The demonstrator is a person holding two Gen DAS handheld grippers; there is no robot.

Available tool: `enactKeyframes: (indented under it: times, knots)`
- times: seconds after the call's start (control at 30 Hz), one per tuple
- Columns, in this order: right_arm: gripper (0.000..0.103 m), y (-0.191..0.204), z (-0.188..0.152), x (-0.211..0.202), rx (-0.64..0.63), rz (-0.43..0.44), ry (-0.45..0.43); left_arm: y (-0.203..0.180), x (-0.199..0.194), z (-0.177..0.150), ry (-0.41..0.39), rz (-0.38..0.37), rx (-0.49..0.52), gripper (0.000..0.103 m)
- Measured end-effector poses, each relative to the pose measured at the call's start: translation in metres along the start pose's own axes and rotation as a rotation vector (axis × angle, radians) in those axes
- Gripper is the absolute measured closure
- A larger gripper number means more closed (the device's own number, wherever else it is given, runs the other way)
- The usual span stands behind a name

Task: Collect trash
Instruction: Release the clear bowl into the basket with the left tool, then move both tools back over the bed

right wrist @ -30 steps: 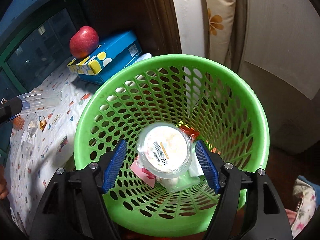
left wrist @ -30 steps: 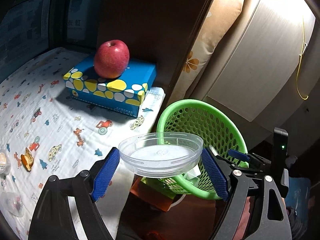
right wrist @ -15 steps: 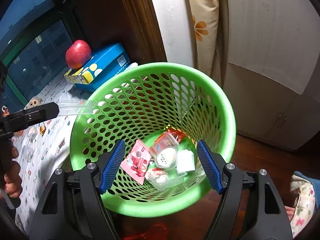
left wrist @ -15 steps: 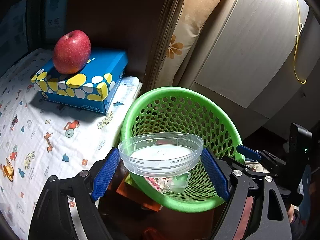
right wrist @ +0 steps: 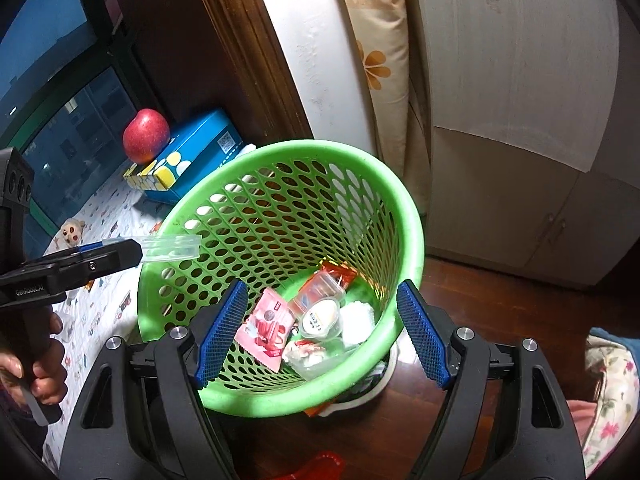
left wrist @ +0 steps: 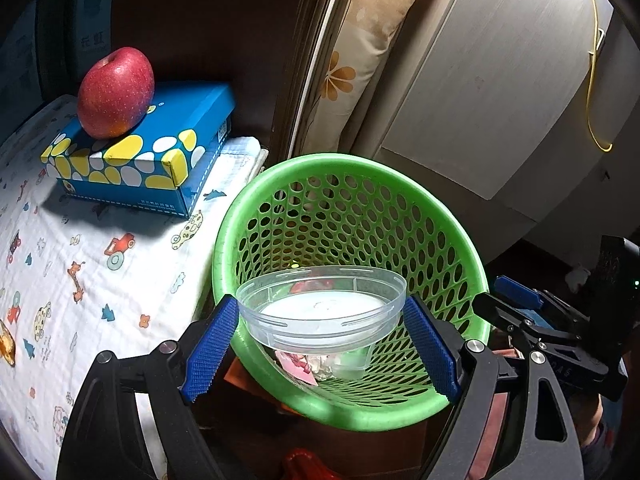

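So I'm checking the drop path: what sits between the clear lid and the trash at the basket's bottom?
Nothing: in the left wrist view, the clear lid hangs over the green basket, open air above the trash.

Indoor light, warm, from upper right; I see the cabinet (left wrist: 480, 92) washed bright. The window (right wrist: 60, 92) reads dusk-blue. The box (left wrist: 140, 160) throws a soft shadow on the cloth (left wrist: 80, 280). Fisheye bends the edges; corners go black. Focus is sharp, without motion blur.
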State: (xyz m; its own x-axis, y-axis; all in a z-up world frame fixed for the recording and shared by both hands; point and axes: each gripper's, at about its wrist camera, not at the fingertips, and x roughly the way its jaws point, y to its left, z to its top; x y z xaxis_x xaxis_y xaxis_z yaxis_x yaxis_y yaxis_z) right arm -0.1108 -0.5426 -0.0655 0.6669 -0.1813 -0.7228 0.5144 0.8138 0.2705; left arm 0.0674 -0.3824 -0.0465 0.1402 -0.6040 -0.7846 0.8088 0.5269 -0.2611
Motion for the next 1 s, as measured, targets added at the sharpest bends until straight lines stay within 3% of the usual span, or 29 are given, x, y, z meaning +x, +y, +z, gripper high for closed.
enactKeyframes:
  times: [0.37,0.6,1.0]
  knots:
    - [0.022,-0.014,0.0,-0.002,0.043,-0.002,-0.017,-0.002,0.022,0.001,0.051,-0.048,-0.021,0.017]
    - [0.022,-0.009,-0.004,-0.005,0.036,0.01,-0.018,0.003,0.006,-0.003,0.026,-0.045,-0.04,0.017]
    - [0.019,0.05,-0.003,-0.007,-0.047,0.098,-0.026,0.054,-0.062,-0.043,-0.059,0.096,-0.113,0.017]
